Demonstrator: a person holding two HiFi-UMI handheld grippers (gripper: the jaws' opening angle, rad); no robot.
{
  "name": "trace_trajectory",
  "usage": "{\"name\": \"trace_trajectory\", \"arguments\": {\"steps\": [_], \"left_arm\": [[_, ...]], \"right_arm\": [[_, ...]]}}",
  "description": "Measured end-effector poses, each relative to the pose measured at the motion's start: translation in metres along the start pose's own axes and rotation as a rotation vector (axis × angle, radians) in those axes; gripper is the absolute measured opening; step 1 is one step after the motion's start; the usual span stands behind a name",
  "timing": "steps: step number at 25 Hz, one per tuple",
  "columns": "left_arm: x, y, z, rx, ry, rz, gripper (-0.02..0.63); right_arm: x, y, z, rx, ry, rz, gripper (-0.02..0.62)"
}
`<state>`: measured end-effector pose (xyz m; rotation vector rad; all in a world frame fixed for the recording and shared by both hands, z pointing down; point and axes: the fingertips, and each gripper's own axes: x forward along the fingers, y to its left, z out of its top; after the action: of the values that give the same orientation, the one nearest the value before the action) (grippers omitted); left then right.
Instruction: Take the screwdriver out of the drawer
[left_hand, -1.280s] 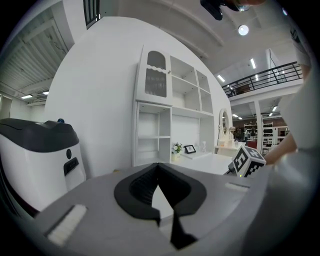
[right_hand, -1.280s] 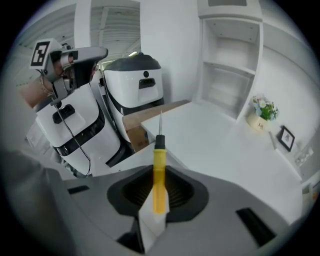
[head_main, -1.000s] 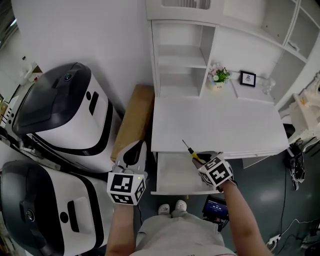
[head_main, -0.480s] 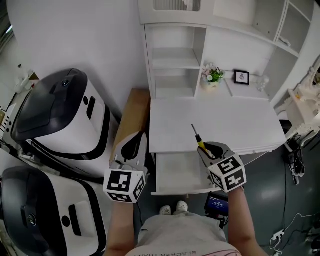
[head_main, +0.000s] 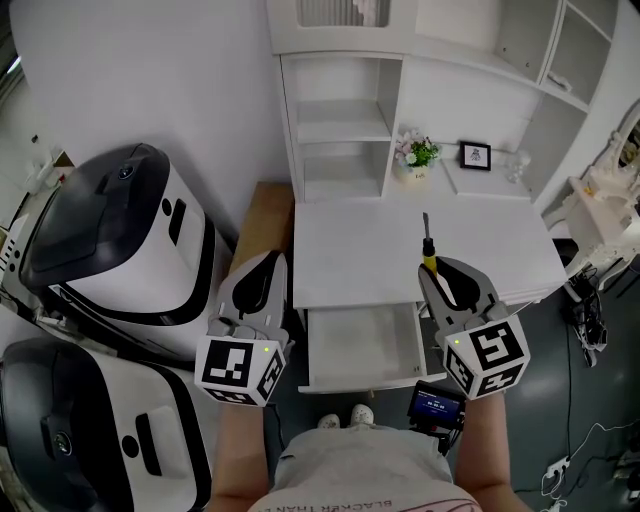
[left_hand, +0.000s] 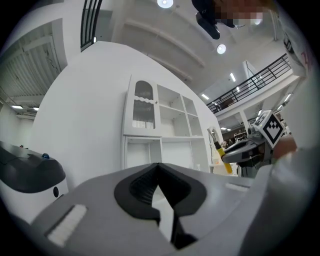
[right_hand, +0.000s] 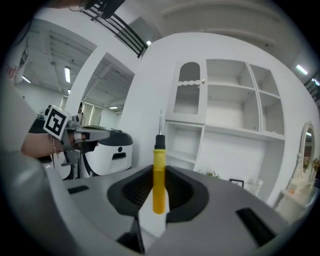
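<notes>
Screwdriver (right_hand: 159, 184) is pinched upright between the right gripper's (head_main: 434, 270) jaws by the lower part of its yellow handle, with the black collar and thin metal shaft sticking out past the fingertips. In the head view the screwdriver (head_main: 428, 252) is clear of the open drawer (head_main: 352, 383), which lies behind and below the tips, and its shaft is over the white desk top (head_main: 360, 240). The drawer shows only its white inside.

Ahead of both tools rises a white shelf unit (head_main: 340, 130). A small flower pot (head_main: 415, 156) and a framed picture (head_main: 474, 155) sit ahead and to the right of the screwdriver. A wooden board (head_main: 262, 215) is just ahead of the left gripper (head_main: 270, 262), and two white-and-black machines (head_main: 110, 230) stand to its left.

Both forearms reach forward side by side, one on each side of the drawer. The left gripper's jaws are pressed together at the tips, nothing between them.
</notes>
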<state>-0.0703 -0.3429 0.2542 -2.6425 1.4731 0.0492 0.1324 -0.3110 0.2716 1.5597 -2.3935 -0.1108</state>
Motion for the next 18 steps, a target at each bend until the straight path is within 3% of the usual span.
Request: {"name": "trace_trajectory", "arguments": {"steps": [9, 18], "left_arm": [[-0.004, -0.001, 0.022, 0.021, -0.049, 0.020, 0.005], [-0.003, -0.002, 0.026, 0.022, -0.064, 0.028, 0.005]], "right_arm": [[-0.025, -0.021, 0.025, 0.010, -0.106, -0.071, 0.081], [-0.031, -0.024, 0.028, -0.009, -0.115, -0.093, 0.081]]}}
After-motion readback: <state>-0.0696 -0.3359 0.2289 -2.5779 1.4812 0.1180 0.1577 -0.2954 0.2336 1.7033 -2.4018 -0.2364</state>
